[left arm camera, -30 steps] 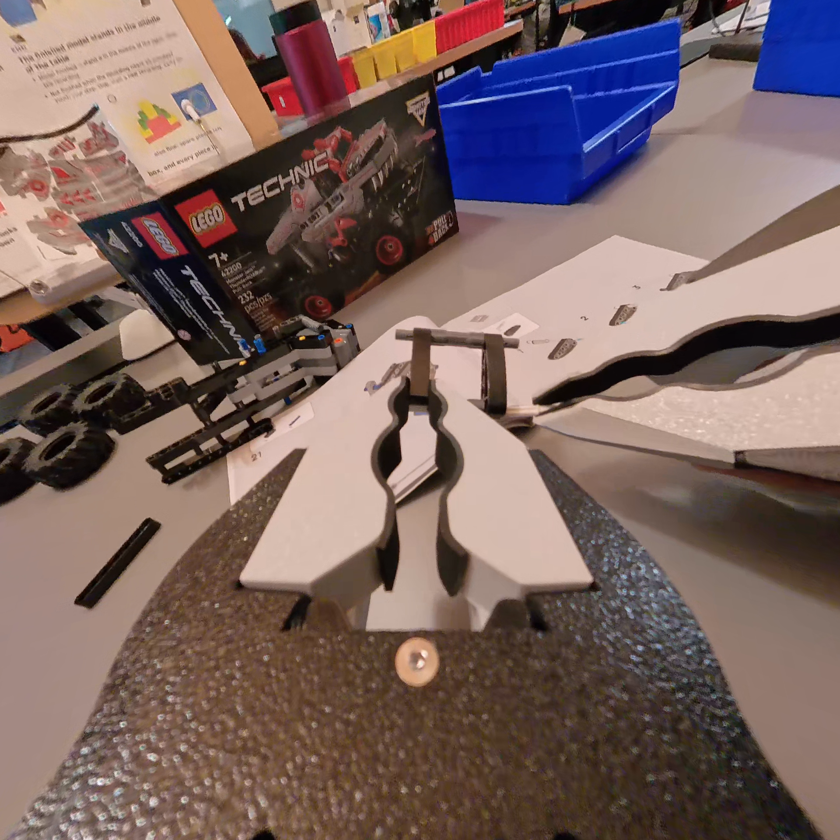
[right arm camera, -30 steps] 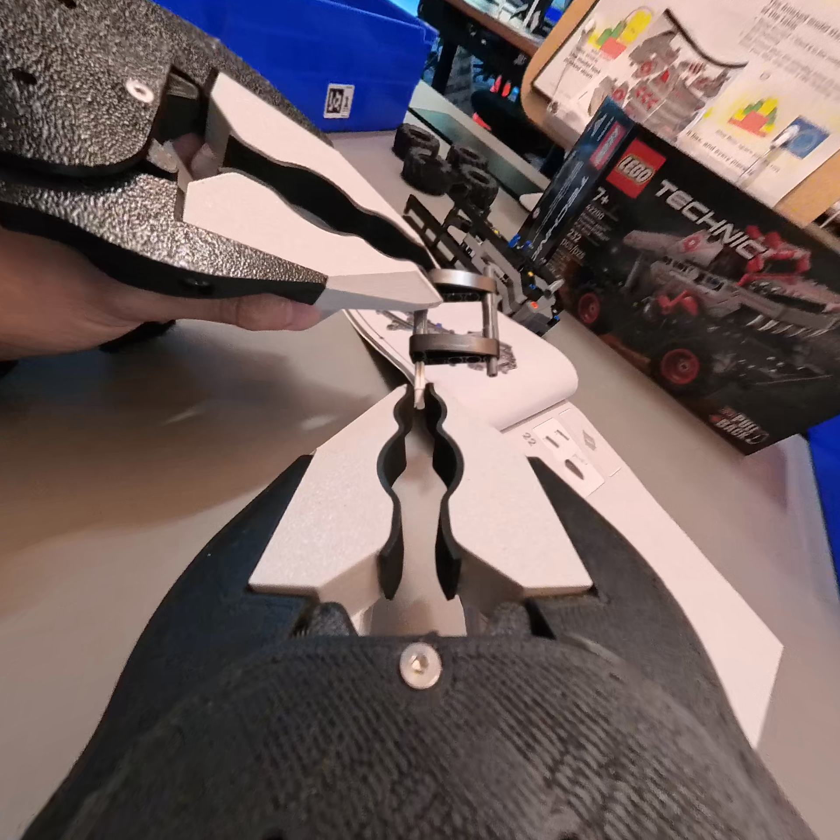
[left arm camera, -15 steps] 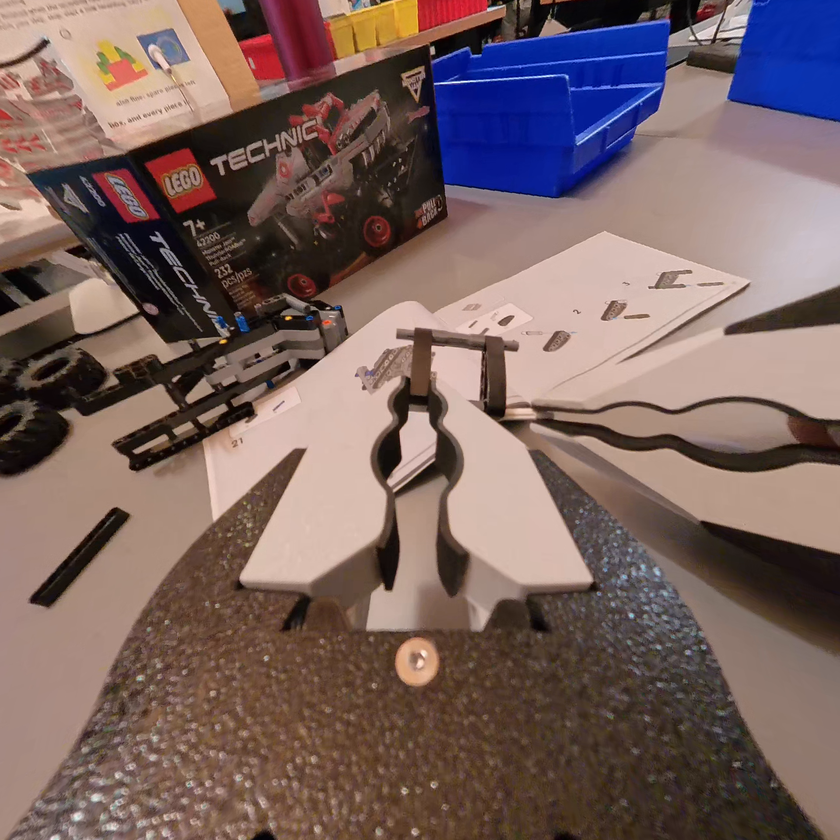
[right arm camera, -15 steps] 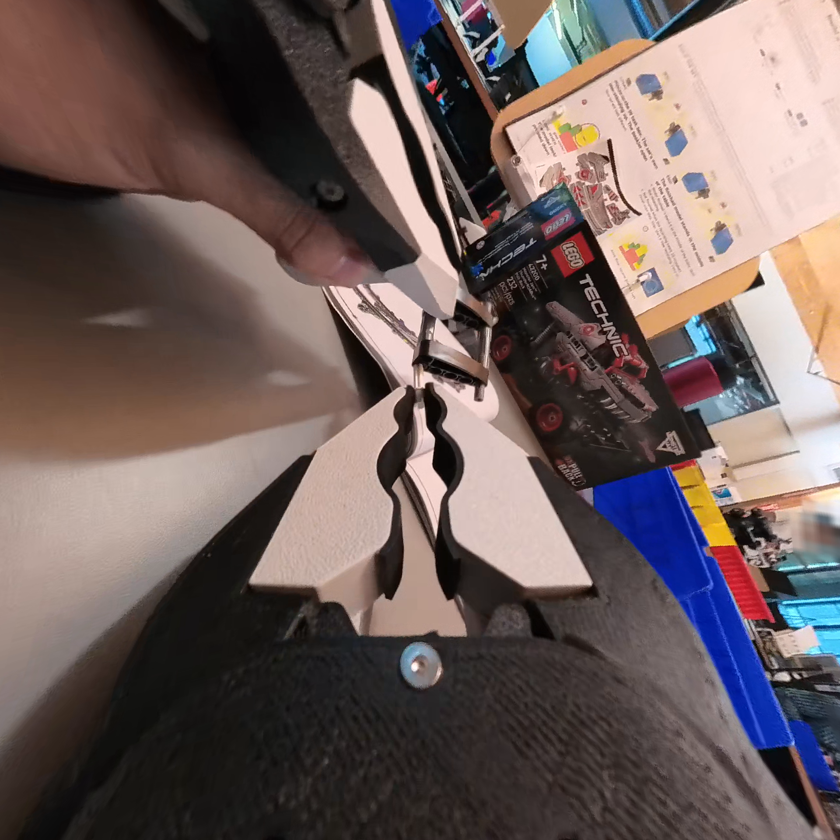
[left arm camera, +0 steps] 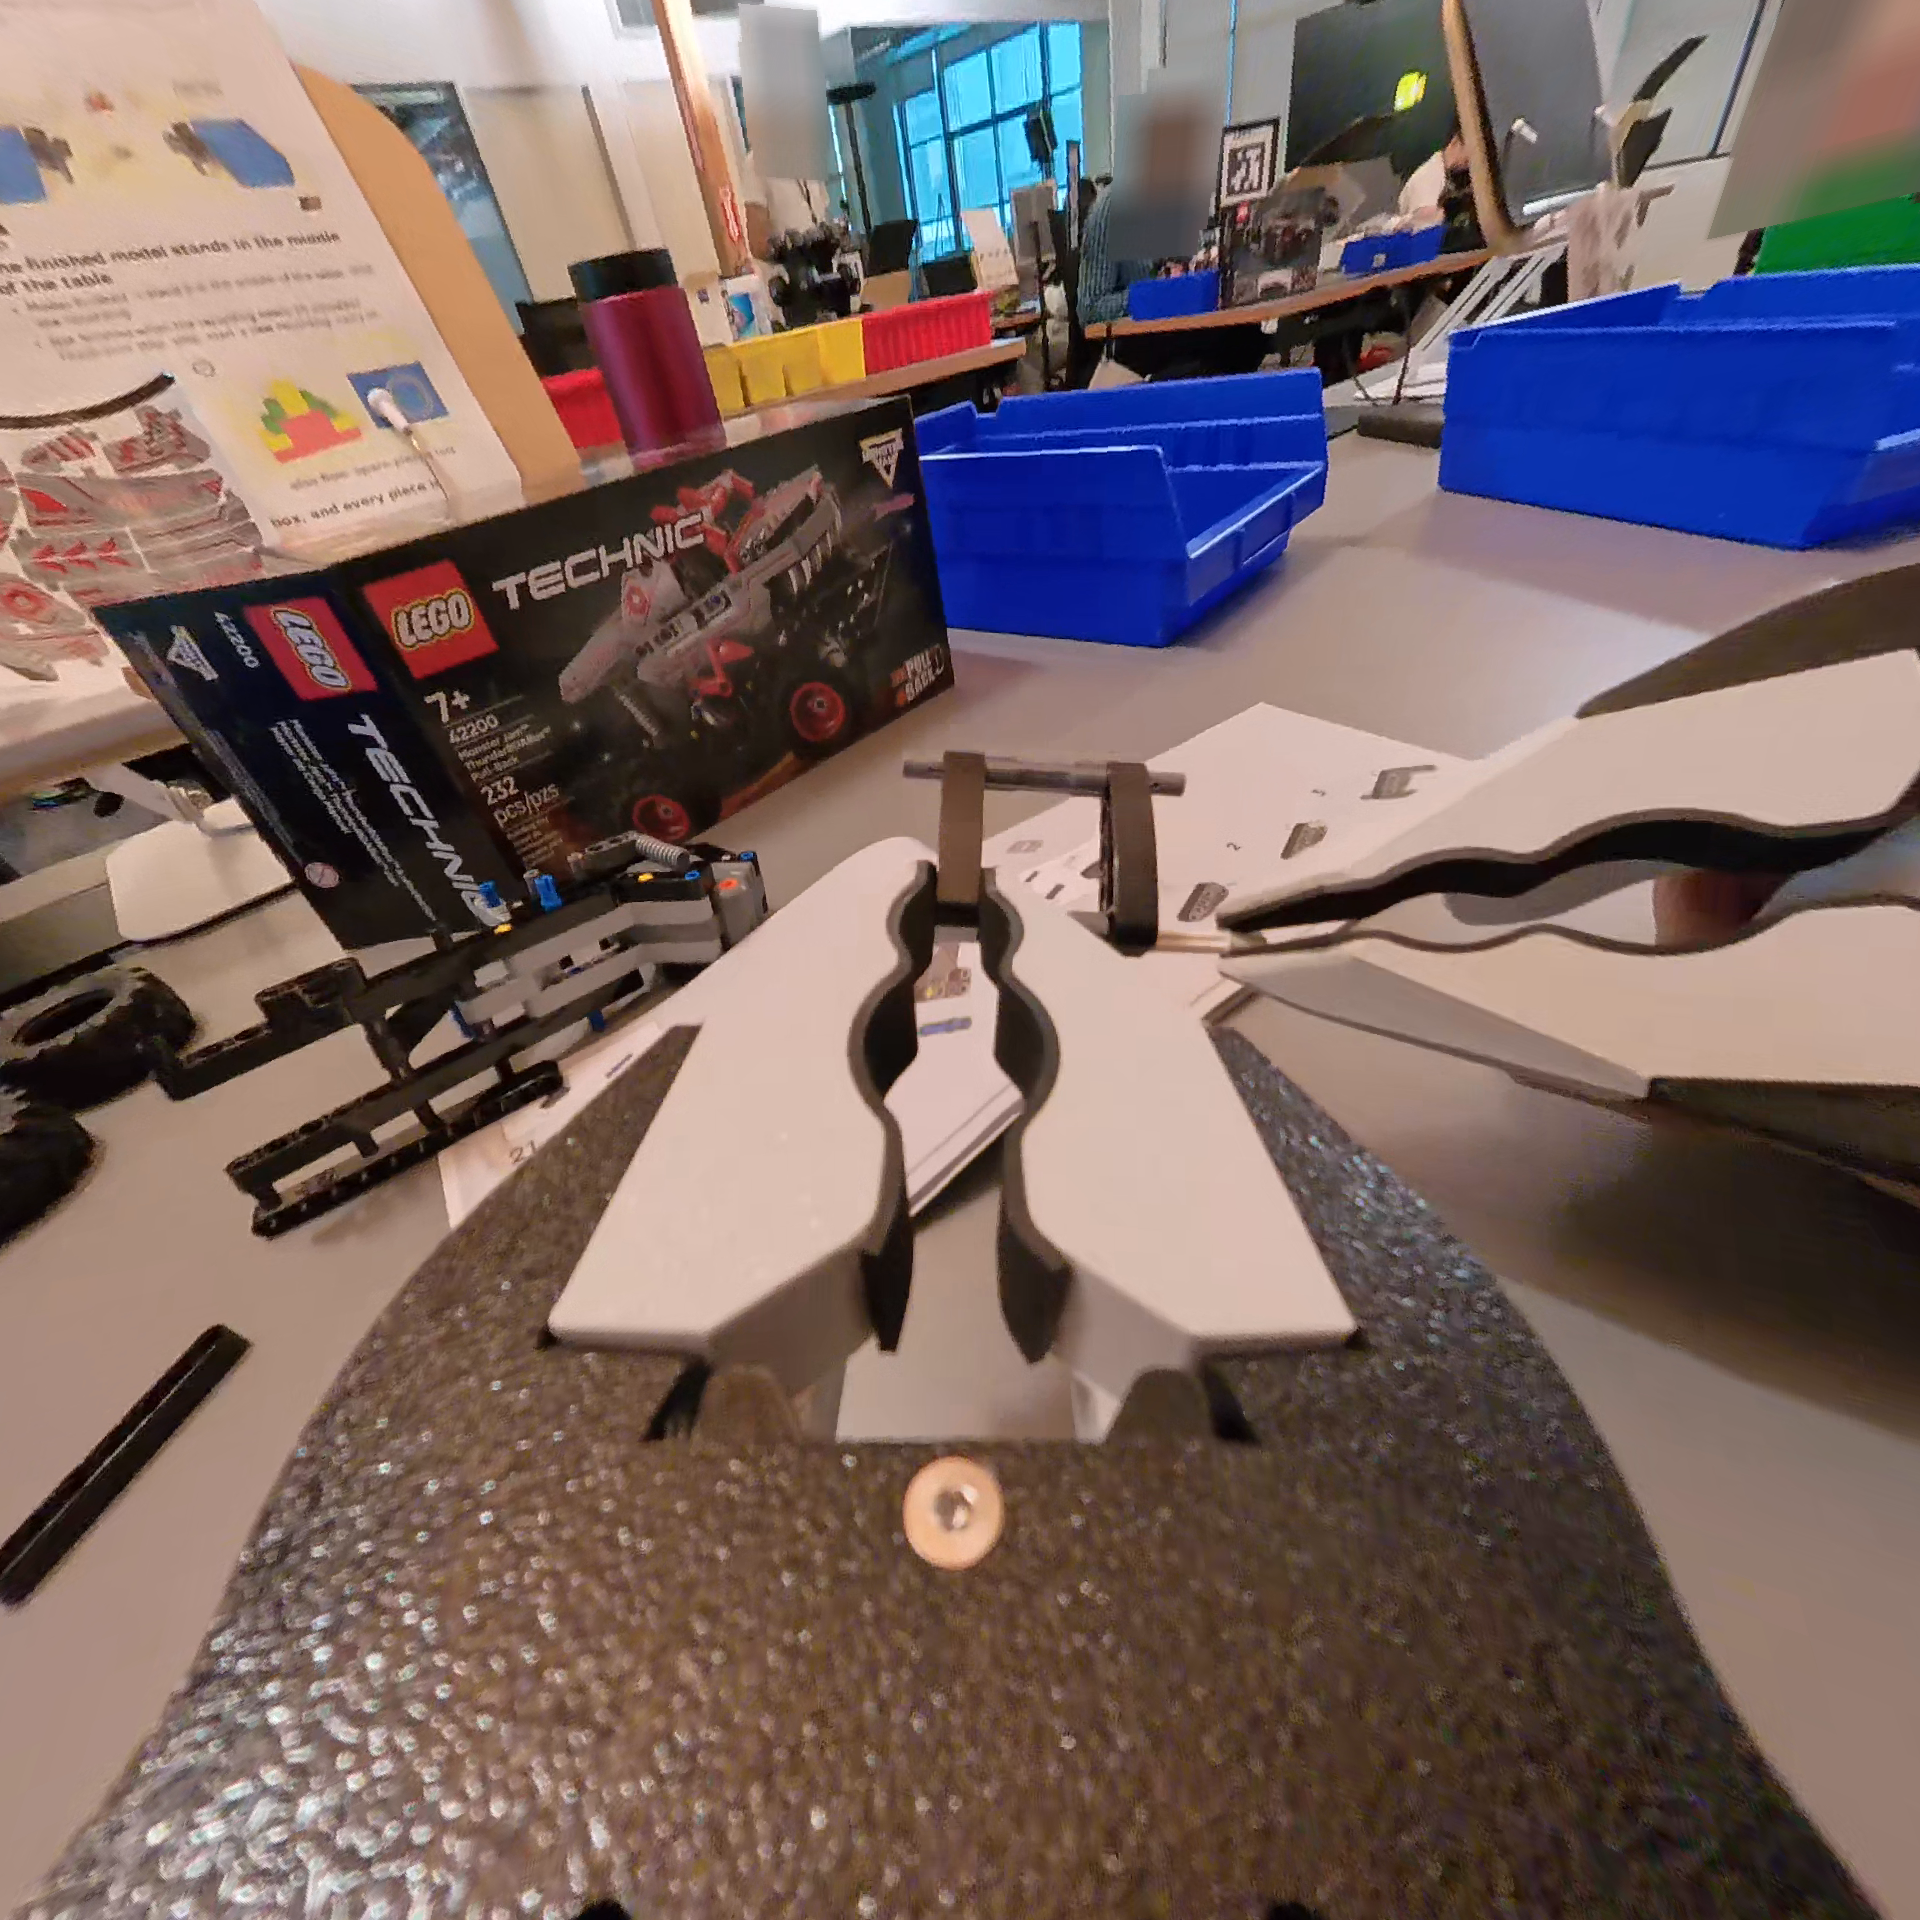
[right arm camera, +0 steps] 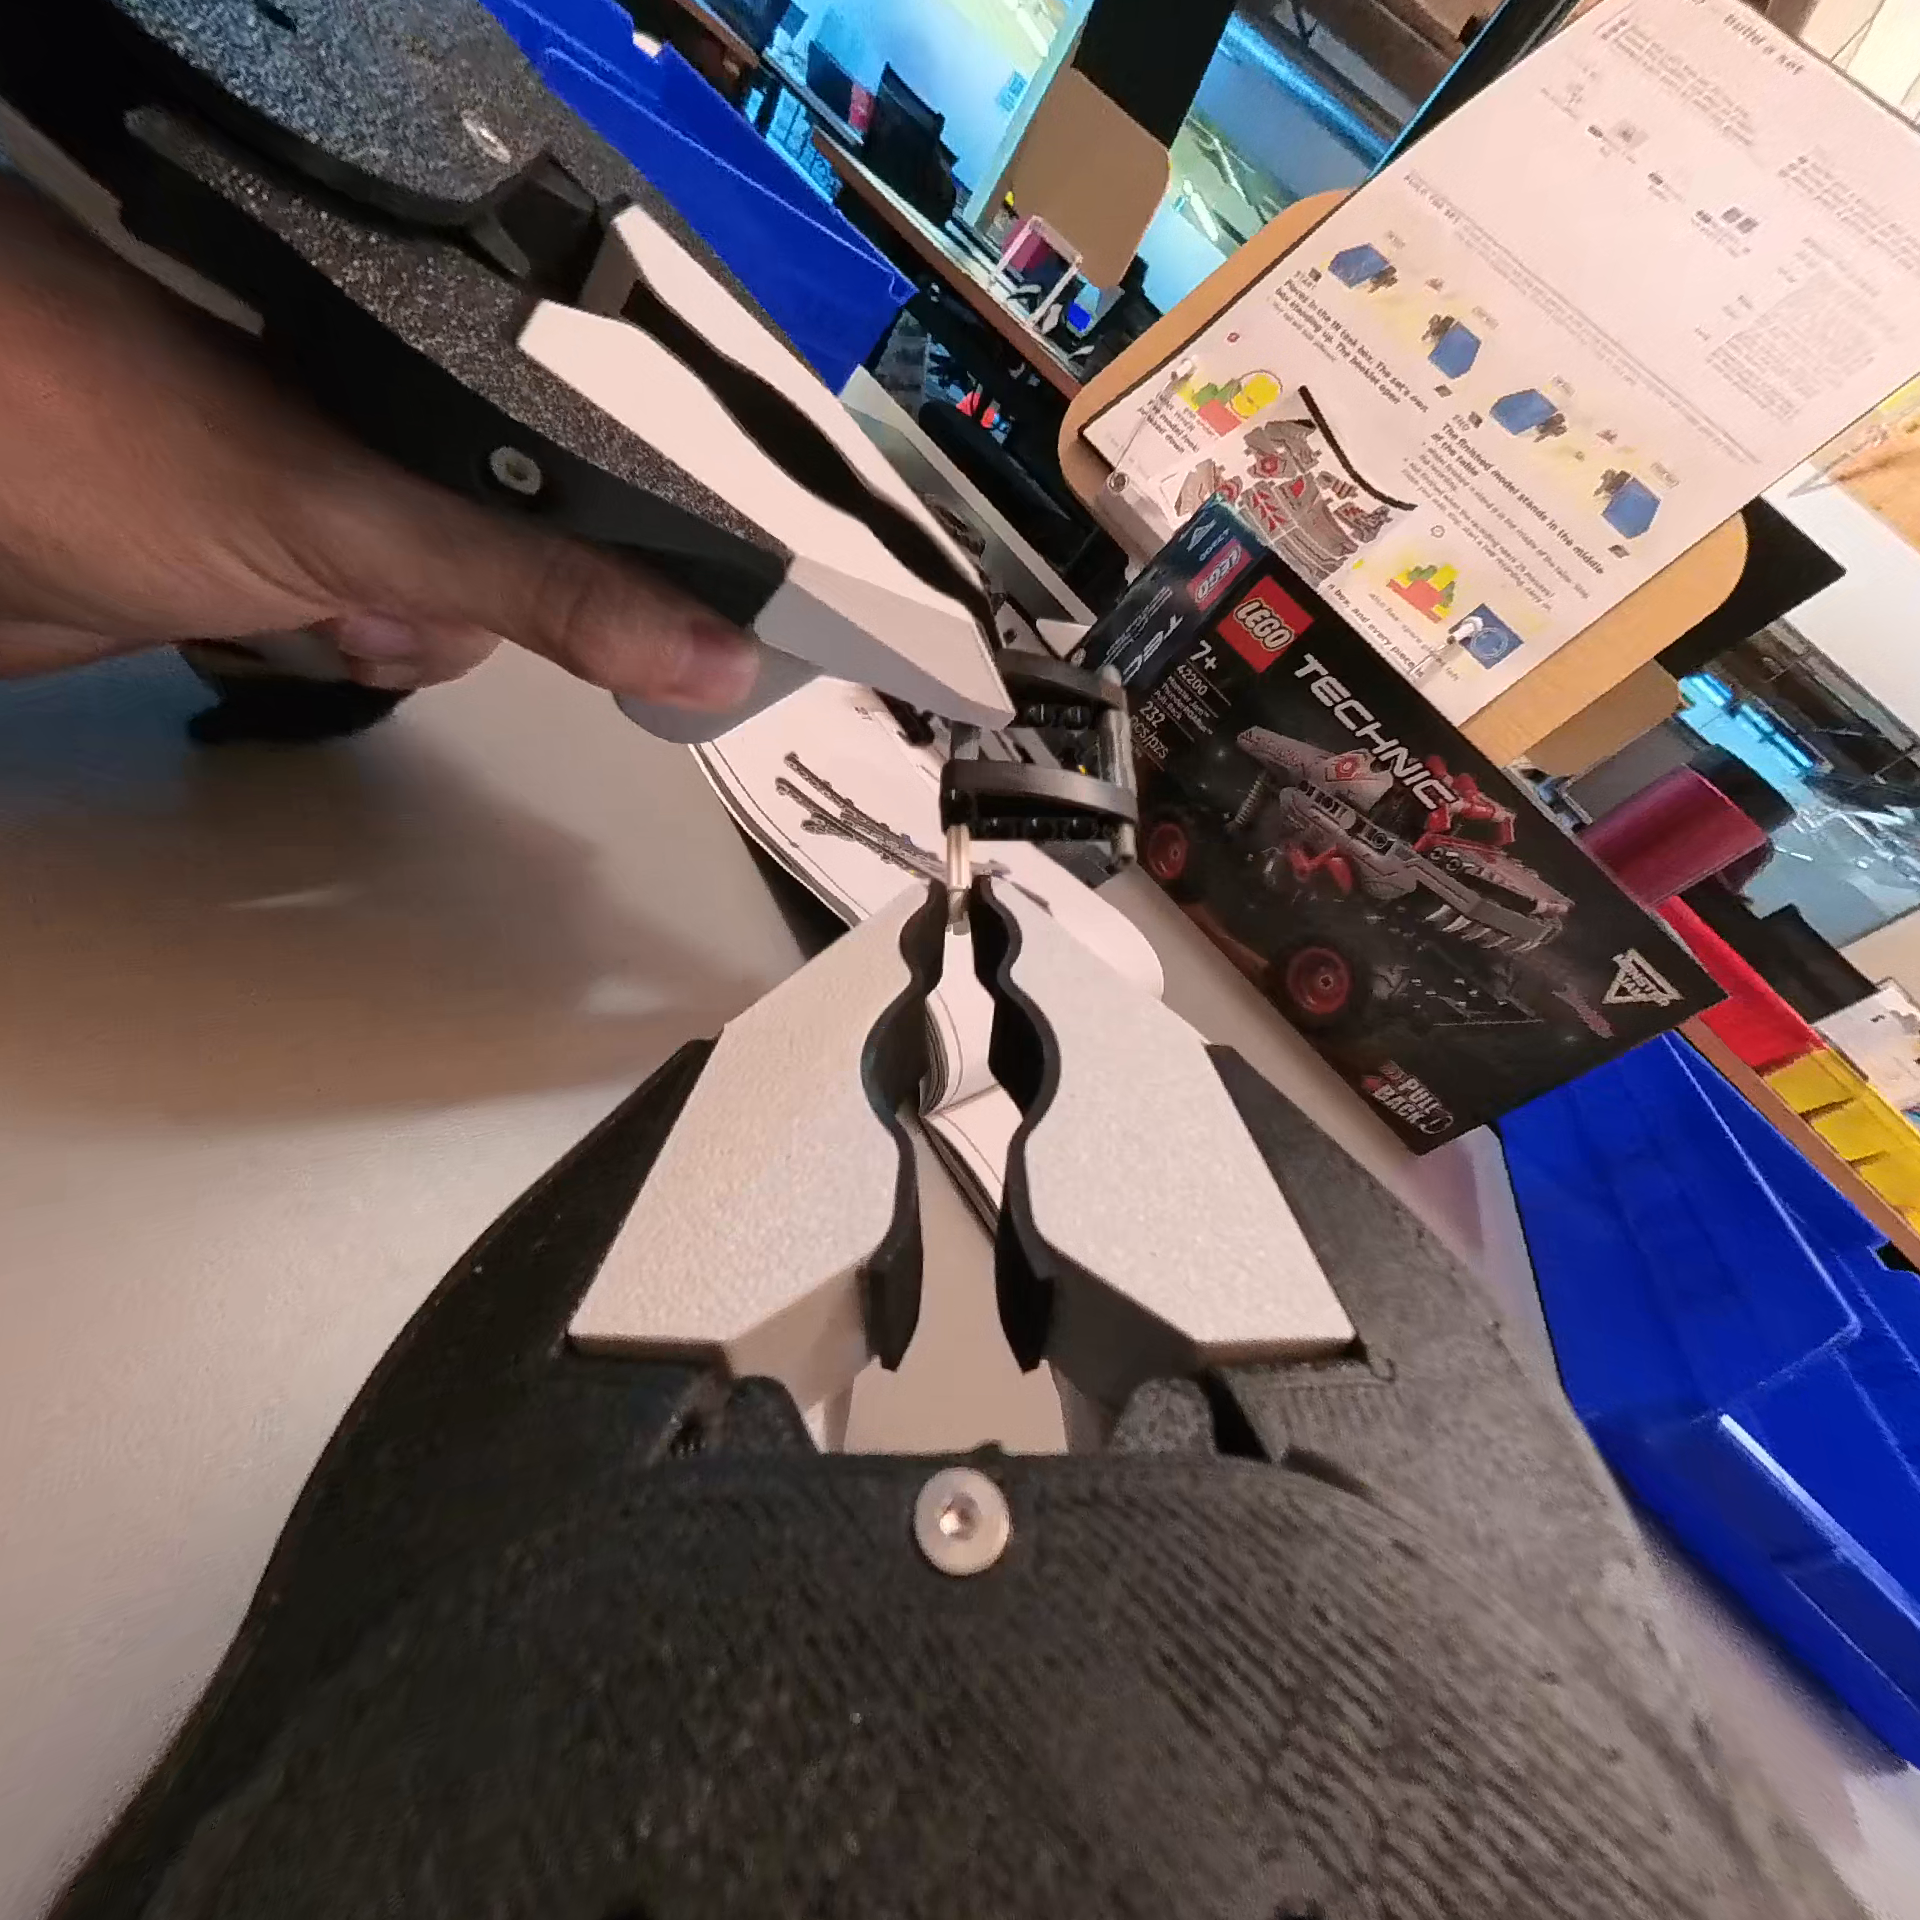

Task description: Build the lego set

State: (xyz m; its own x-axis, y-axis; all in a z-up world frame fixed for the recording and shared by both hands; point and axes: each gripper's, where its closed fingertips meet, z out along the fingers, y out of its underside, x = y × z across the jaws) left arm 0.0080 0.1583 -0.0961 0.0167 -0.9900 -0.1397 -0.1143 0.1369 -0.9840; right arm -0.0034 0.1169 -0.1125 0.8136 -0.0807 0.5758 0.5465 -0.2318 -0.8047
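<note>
While both grippers meet over the booklet, each view reads as follows.

Left wrist view
- Left gripper: fingers closed on the near black beam of the small sub-assembly, which is held up off the counter.
- Sub-assembly look: two dark curved beams standing upright side by side, joined at their tops by one dark grey axle whose ends stick out past both; a thin light-coloured pin pokes out at the foot of the far beam.
- Right gripper: comes in from the right, fingers pinched on that light-coloured pin.
- Instruction booklet: one, open, lying under the sub-assembly.
- Chassis: one long black and grey frame with blue pins, lying left of the booklet in front of the set box.
- Tyres: two partly in view at the left edge.
- Loose black strip: one, flat on the counter at lower left.
- Blue bins: two in view behind.

Right wrist view
- Right gripper: fingers closed on the light-coloured pin under the lower beam of the sub-assembly.
- Left gripper: held by a hand, clamped on the sub-assembly's upper beam.
- Sub-assembly place: in the air between the two grippers, above the booklet, in front of the set box.
</note>
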